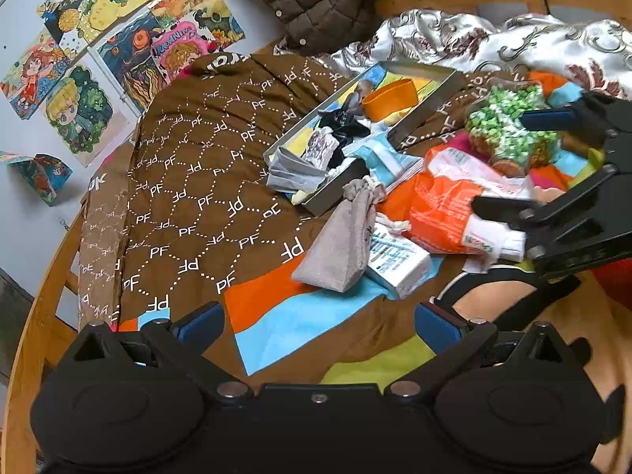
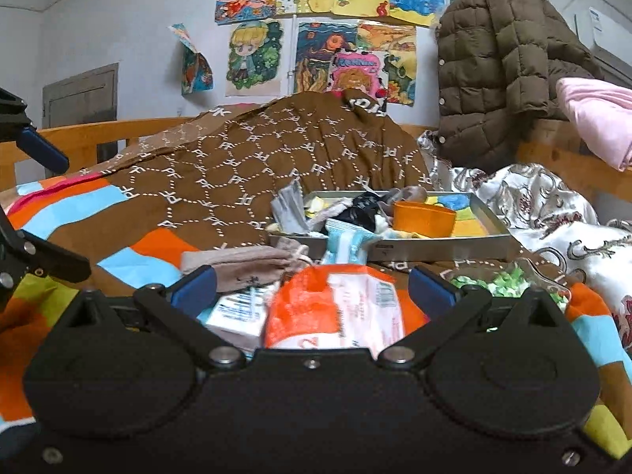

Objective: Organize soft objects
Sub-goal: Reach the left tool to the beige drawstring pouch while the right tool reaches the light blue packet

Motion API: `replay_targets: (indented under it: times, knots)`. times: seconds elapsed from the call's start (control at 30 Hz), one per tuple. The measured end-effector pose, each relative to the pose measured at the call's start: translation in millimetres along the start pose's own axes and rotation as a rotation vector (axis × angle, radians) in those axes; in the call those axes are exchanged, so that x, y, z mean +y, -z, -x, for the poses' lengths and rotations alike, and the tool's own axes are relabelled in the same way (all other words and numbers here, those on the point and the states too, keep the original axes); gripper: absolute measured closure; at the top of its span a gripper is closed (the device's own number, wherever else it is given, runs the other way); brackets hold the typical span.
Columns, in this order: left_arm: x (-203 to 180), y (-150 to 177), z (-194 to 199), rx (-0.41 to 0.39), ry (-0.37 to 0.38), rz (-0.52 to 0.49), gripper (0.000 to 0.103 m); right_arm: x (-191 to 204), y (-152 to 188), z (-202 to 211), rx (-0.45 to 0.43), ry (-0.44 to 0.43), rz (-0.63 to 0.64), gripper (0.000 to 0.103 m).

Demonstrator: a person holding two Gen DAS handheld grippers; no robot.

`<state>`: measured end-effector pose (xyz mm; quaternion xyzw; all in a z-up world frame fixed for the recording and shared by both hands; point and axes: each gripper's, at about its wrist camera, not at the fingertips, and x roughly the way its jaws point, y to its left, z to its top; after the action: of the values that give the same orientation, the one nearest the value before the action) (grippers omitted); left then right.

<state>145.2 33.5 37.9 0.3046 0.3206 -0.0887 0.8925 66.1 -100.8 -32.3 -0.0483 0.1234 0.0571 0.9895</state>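
A metal tray (image 1: 428,104) on the bed holds an orange band (image 1: 391,96), a black cloth (image 1: 339,122) and a grey packet (image 1: 292,173). A light-blue packet (image 1: 375,154) leans over the tray's near rim. In front lie a grey drawstring pouch (image 1: 339,245), a white tissue pack (image 1: 399,262) and an orange-white packet (image 1: 438,209). My right gripper (image 2: 313,285) is open, its pads either side of the orange-white packet (image 2: 339,304) without pinching it. My left gripper (image 1: 318,322) hovers open over the blanket, nothing between its fingers.
A jar of green paper stars (image 1: 509,122) lies right of the tray. A brown patterned blanket (image 1: 205,181) bulges on the left. A silver floral cloth (image 1: 493,39), a brown quilted jacket (image 2: 501,79), a pink cloth (image 2: 600,118) and a wooden bed rail (image 2: 98,134) border the space.
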Motion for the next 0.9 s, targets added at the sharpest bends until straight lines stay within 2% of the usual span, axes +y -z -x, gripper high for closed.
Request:
replay_targets:
  times: [0.33,0.53,0.7,0.9]
  knots:
    - [8.6,-15.5,-59.7,0.049,0.007,0.068,0.001,-35.7,18.6,-15.7,0.011,-0.002,-0.068,0.001]
    - [14.4,-31.3,-84.8,0.021,0.044,0.132,0.001,-50.7,31.7,-22.2,0.021,0.017,-0.087,0.0]
    - [13.8,-42.9,-100.3,-0.004,0.079,0.142,0.001,-51.5,37.9,-30.0,0.035,0.038,-0.1,0.001]
    - [16.6,-50.6,-124.1,0.02,0.082,0.178,0.001,-49.4,45.6,-43.1,0.054,0.044,-0.086,0.001]
